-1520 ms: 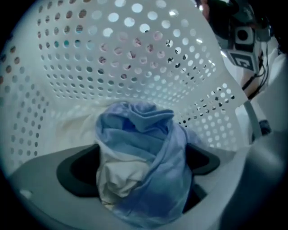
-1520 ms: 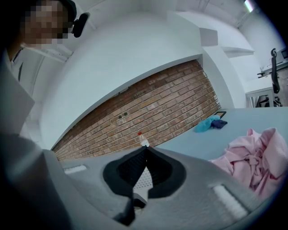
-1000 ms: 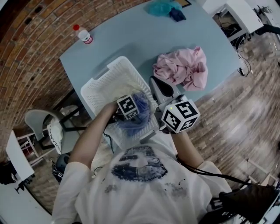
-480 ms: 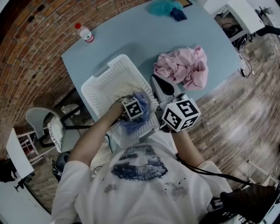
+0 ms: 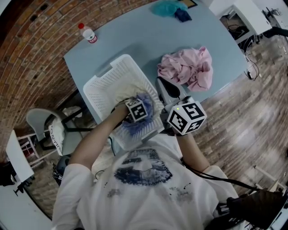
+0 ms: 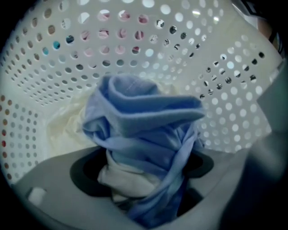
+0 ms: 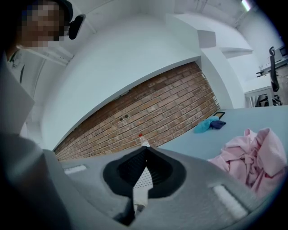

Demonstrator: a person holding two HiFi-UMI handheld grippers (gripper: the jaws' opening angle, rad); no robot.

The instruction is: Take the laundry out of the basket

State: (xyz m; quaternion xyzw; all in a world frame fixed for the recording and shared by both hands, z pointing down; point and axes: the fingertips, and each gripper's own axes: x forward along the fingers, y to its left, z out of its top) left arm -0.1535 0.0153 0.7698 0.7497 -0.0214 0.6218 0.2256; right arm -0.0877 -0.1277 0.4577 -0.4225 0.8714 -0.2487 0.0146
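Blue-grey table [image 5: 135, 40] by a brick wall [image 7: 157, 108], wood floor [image 5: 252, 117] right. Left tongs [image 6: 144, 179], just closing, stand wide around blue cloth [image 6: 144, 121] in the basket [image 5: 108, 83]; right tongs [image 7: 141, 188] pinch its rim.

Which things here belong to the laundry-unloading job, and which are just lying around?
Job: basket, blue garment and cream cloth inside it, pink garment on the table beside it (likely already out).
Lying about: water bottle, teal cloth and dark blue cloth at the table's far edge, chair beside the table.
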